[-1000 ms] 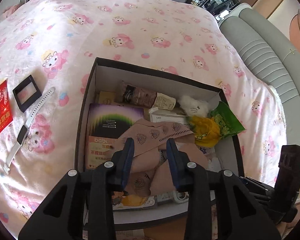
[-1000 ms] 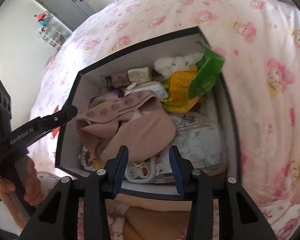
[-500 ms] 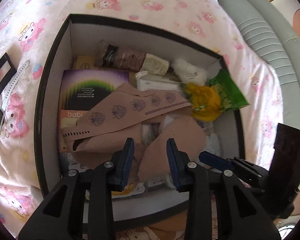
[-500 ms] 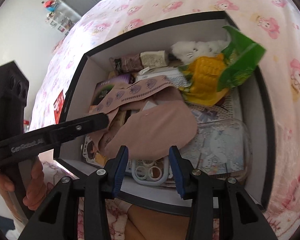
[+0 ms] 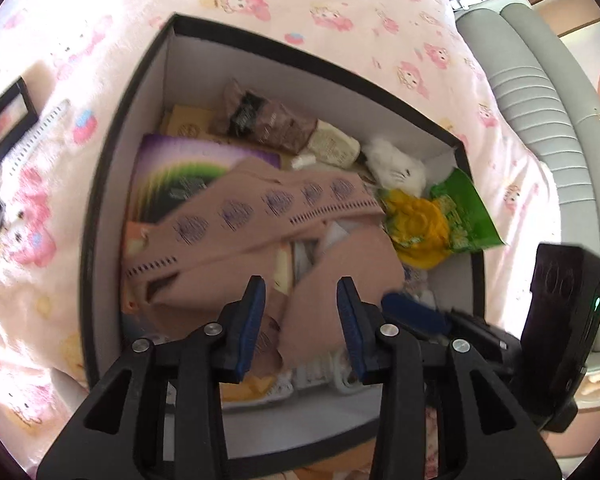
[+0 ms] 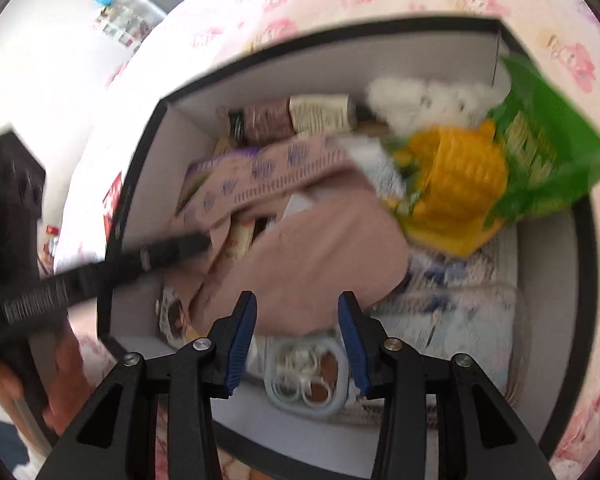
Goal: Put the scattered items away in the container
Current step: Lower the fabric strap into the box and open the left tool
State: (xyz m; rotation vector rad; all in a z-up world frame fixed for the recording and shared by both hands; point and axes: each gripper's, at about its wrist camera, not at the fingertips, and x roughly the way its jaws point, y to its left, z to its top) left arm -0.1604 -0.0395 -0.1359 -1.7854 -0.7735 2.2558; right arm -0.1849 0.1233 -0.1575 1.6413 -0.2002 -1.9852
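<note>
A black box with white inner walls [image 5: 300, 54] [image 6: 332, 34] sits on the pink bed, full of items. On top lies a beige patterned cloth [image 5: 260, 216] [image 6: 320, 248]. My left gripper [image 5: 300, 292] hangs just above that cloth, its jaws opening; the pads do not press on it. One left finger [image 6: 172, 250] reaches in from the left in the right wrist view. My right gripper [image 6: 297, 308] stands open over the box's near edge, holding nothing. Outside the box lie a black-framed compact [image 5: 9, 118], a white watch strap [image 5: 40, 136] and a red card [image 6: 114, 200].
In the box are a yellow-and-green snack bag [image 5: 432, 220], a white plush toy [image 5: 396, 168], a purple booklet [image 5: 188, 168] and a brown packet [image 5: 268, 120]. A grey padded headboard [image 5: 540, 100] borders the bed on the right. A hand [image 6: 60, 368] holds the left gripper.
The beige cloth, bunched up between my left fingers a second ago, now lies spread in the box and the left jaws stand wider. Both grippers have come lower over the box.
</note>
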